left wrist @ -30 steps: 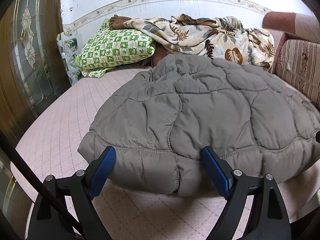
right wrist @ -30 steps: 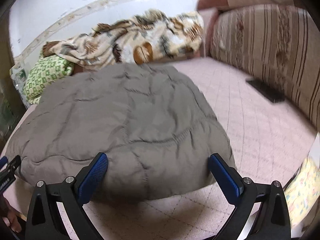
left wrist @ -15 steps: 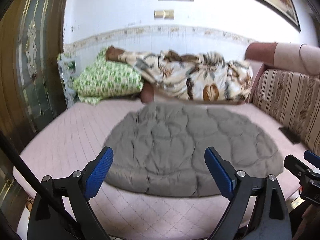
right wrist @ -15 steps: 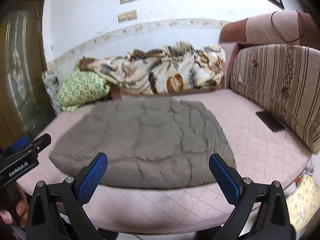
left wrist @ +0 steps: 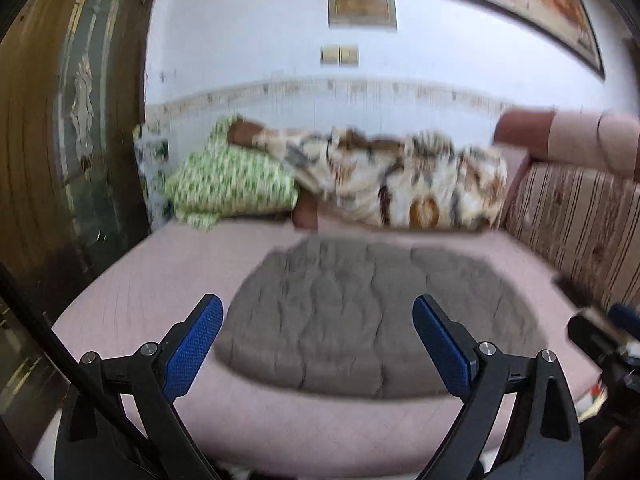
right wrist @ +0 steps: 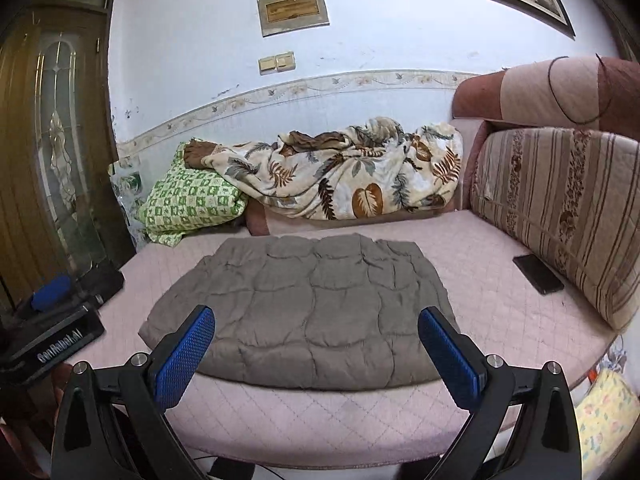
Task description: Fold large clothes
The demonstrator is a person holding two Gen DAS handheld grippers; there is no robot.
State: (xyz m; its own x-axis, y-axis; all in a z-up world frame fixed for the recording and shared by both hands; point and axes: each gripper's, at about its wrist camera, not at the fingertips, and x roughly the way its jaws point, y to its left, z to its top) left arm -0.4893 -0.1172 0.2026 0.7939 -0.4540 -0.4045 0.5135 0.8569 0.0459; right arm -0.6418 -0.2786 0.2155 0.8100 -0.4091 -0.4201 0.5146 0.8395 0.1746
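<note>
Pale pink quilted bedding (right wrist: 472, 280) is spreading across the whole lower half of both wrist views, with a white wall and its patterned border rising behind. Compared with a second ago, both grippers are sitting higher and farther back: the grey padded jacket (right wrist: 304, 308), which was filling the frames and bulging right up against the blue pads, is now showing whole, lying folded flat on the bed ahead of the tools. The wall plaque (right wrist: 292, 8) and the light switches (right wrist: 277, 63), cut off before, are now showing above the bedding heaped at the wall.

The left gripper (left wrist: 318, 344) is standing wide, its jaws having just been opening a little more, and nothing is sitting between them; its pads are hanging clear above the near hem of the jacket, touching no cloth. The right gripper (right wrist: 316, 356) is likewise spread wide and empty, poised over the near edge of the jacket without contact. Beyond the jacket, a leaf-print blanket (right wrist: 352, 176) is lying against the wall, with a green checked pillow (right wrist: 188, 204) to its left. To the right of the right gripper, a dark phone (right wrist: 538, 274) is lying on the bed just beside a striped cushion (right wrist: 560, 208).
</note>
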